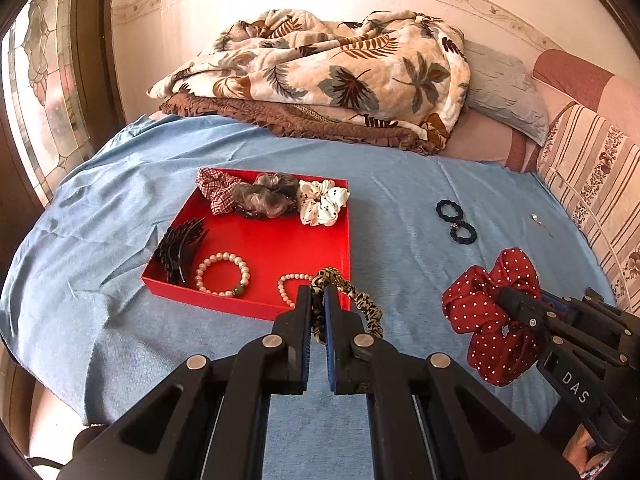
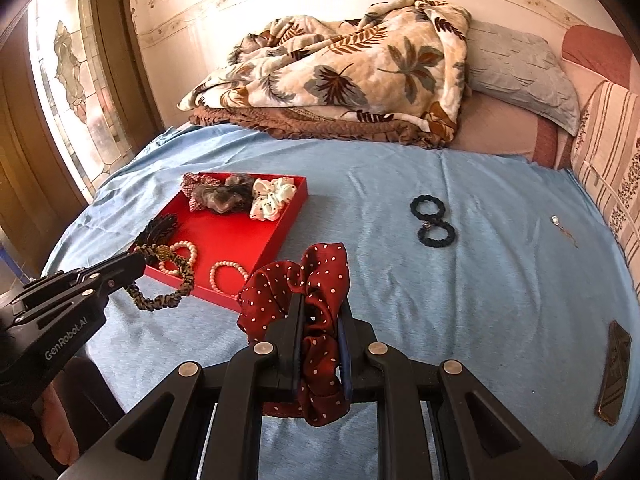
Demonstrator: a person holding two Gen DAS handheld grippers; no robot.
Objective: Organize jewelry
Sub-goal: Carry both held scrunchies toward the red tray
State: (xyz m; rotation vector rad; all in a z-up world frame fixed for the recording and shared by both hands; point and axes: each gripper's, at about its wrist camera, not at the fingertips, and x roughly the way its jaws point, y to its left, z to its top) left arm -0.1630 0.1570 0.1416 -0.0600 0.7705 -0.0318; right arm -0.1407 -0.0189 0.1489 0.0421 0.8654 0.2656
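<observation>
Two grippers are each clamped on a hair tie above the blue bedsheet point(image 1: 400, 208). The left gripper point(image 1: 318, 294) has its jaws pressed nearly together on a leopard-print scrunchie point(image 1: 362, 304), which hangs at the near edge of the red tray point(image 1: 276, 236). The right gripper point(image 2: 320, 320) pinches a red polka-dot scrunchie point(image 2: 320, 276), bunched between its fingers and held off to the right of the tray. Inside the tray, along the near side, lie a black claw clip point(image 1: 182, 248), a pearl bracelet with a green bead point(image 1: 222, 274) and a second pearl bracelet point(image 1: 288, 286) partly hidden behind the left gripper. At the far side sit a checked scrunchie point(image 1: 216, 192), a grey-brown one point(image 1: 266, 198) and a white dotted one point(image 1: 324, 202). Further right on the sheet lie two joined black hair ties point(image 1: 456, 220), then a small shiny piece point(image 2: 556, 222), perhaps an earring, too small to tell. A phone point(image 2: 614, 372) lies near the right edge. A leaf-print blanket point(image 1: 320, 72) is heaped at the far end.
</observation>
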